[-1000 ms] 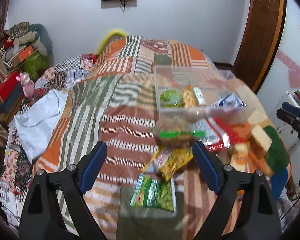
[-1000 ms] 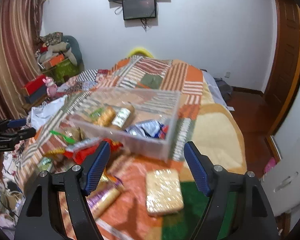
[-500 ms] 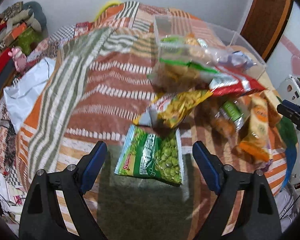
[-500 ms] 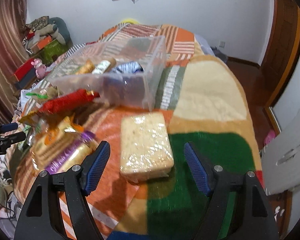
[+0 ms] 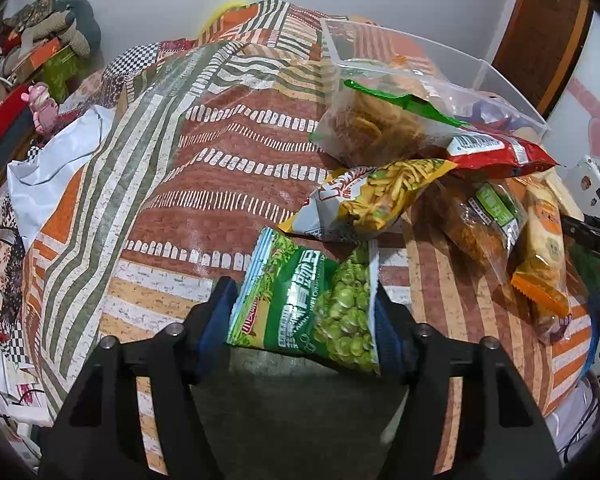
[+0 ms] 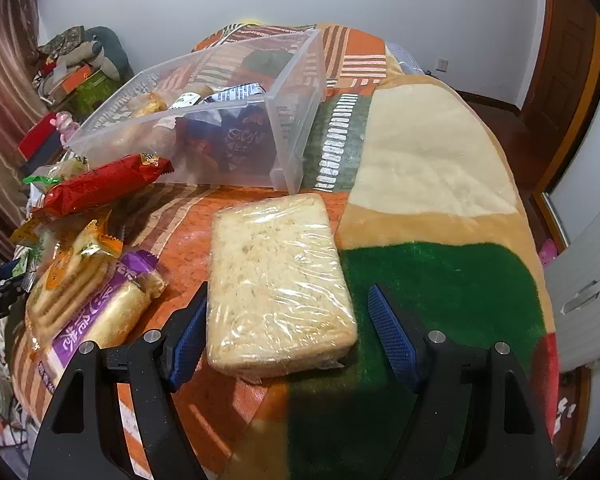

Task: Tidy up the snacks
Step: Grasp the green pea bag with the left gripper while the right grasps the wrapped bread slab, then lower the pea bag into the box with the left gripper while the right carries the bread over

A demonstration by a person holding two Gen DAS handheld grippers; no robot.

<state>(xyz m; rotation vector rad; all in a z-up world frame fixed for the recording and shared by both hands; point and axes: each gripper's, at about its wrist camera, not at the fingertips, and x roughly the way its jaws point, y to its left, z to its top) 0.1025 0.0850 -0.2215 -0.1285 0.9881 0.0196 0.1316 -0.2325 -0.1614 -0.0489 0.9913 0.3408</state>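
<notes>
A green pea bag [image 5: 312,304] lies on the striped blanket, and my left gripper [image 5: 302,304] is closing on it, both blue pads against the bag's side edges. In the right wrist view a plastic-wrapped pale bread block [image 6: 276,288] lies on the orange and green blanket. My right gripper [image 6: 290,312] stands open astride the block's near end; its left pad is close to the block, its right pad clearly apart. Behind stands a clear plastic bin [image 6: 296,120] holding several snacks.
A yellow snack bag [image 5: 380,196], a zip bag with a green slider [image 5: 380,120], a red packet [image 6: 104,184], an orange cracker pack [image 6: 76,264] and a purple-wrapped loaf [image 6: 100,312] are piled between the grippers. A white sheet [image 5: 56,156] lies at the bed's left.
Both grippers have come down toward the bed. The left jaws narrowed from wide open onto the green pea bag. The right jaws kept their width and now flank the bread block.
</notes>
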